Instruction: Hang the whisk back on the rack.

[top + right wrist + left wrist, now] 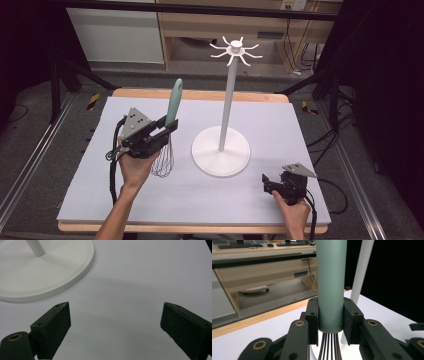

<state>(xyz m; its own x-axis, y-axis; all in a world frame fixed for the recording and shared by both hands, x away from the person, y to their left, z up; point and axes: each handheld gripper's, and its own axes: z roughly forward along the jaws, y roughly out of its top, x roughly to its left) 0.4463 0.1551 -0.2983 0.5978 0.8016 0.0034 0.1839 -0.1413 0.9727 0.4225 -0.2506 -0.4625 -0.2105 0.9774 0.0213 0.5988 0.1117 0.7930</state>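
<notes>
We hold the whisk [168, 131] upright in the left gripper [167, 129], jaws clenched on its green handle, just left of the stand [227, 100]. The right gripper [270, 183] rests released on the bench [280, 120]. Next, we judge, it must rise to 1 hook.

2 black grippers [167, 131] [267, 184], grey 3-cornered plates, trailing black cables, brass-ringed screw holes

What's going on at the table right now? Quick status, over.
Left gripper shut on whisk, handle up. Right gripper open, empty, low by table. White stand beside whisk, apart.
</notes>
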